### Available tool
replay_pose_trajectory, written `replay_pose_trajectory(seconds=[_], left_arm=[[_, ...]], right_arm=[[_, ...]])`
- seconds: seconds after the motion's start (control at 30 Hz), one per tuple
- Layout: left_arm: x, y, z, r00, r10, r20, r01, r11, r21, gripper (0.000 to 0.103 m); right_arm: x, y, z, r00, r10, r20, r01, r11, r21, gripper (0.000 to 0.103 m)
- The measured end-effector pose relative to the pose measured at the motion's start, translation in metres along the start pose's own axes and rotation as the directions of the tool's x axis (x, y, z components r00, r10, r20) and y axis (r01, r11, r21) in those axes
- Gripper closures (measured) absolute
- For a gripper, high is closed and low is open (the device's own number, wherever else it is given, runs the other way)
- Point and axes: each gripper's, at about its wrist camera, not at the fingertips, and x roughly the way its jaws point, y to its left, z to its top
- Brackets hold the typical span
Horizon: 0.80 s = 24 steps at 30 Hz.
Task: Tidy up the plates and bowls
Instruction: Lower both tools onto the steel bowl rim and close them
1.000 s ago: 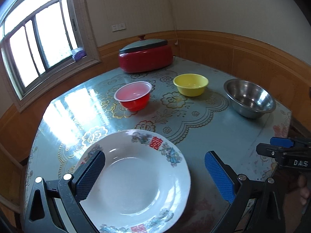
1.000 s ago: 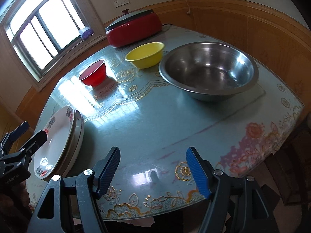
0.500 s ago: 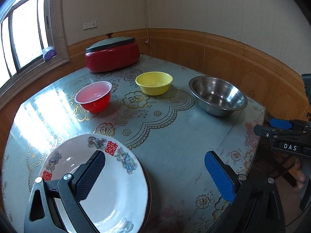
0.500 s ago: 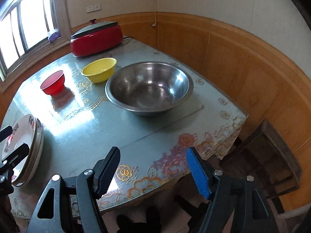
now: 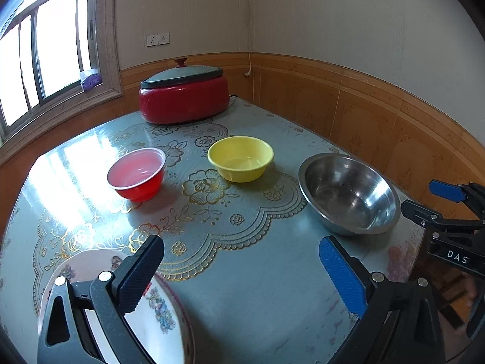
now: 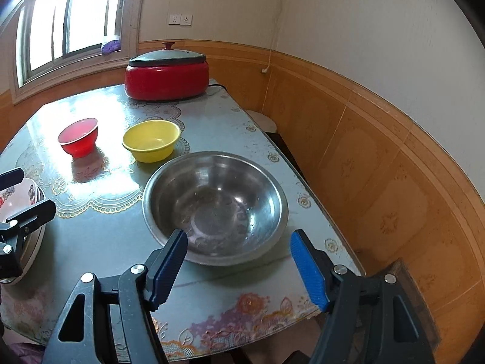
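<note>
behind yellow bowl (image 5: 241, 158), red cooker (image 5: 184, 96)

A home dining room: floral-clothed table (image 5: 242, 257), electric cooker (image 5: 185, 97), wood-panelled walls.

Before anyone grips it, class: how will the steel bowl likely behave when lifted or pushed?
The steel bowl looks rigid, probably light: thin metal, empty. Its polished, curved wall may slip between pads. On the glossy tabletop it would likely slide.

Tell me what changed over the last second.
Both grippers, left and right, swung rightward, open and empty. The right one now faces the steel bowl; the plates slid to the left view's corner. Red bowl and yellow bowl stayed put.
</note>
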Motion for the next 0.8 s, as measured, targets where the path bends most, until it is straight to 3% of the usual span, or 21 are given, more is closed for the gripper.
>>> replay_pose_trajectory(seconds=[0.23, 0.4, 0.5, 0.67, 0.8], left_arm=[[0.036, -0.030, 0.024, 0.998, -0.053, -0.019, 0.052, 0.997, -0.058, 0.000], [0.063, -0.042, 0.037, 0.994, -0.105, -0.026, 0.101, 0.986, -0.133, 0.000], [0.076, -0.045, 0.041, 0.995, -0.097, -0.038, 0.090, 0.983, -0.160, 0.000], [0.096, -0.049, 0.045, 0.991, -0.097, -0.092, 0.077, 0.976, -0.205, 0.000], [0.106, -0.052, 0.046, 0.986, -0.105, -0.133, 0.074, 0.972, -0.221, 0.000]], right_arm=[[0.031, -0.047, 0.013, 0.999, 0.033, -0.003, -0.033, 0.999, 0.033, 0.032], [0.061, -0.093, 0.022, 0.988, 0.157, 0.006, -0.156, 0.975, 0.160, 0.032], [0.079, -0.101, 0.027, 0.985, 0.171, -0.007, -0.168, 0.974, 0.153, 0.032], [0.111, -0.106, 0.030, 0.963, 0.266, -0.032, -0.257, 0.951, 0.173, 0.032], [0.132, -0.106, 0.029, 0.932, 0.360, -0.052, -0.342, 0.917, 0.205, 0.032]])
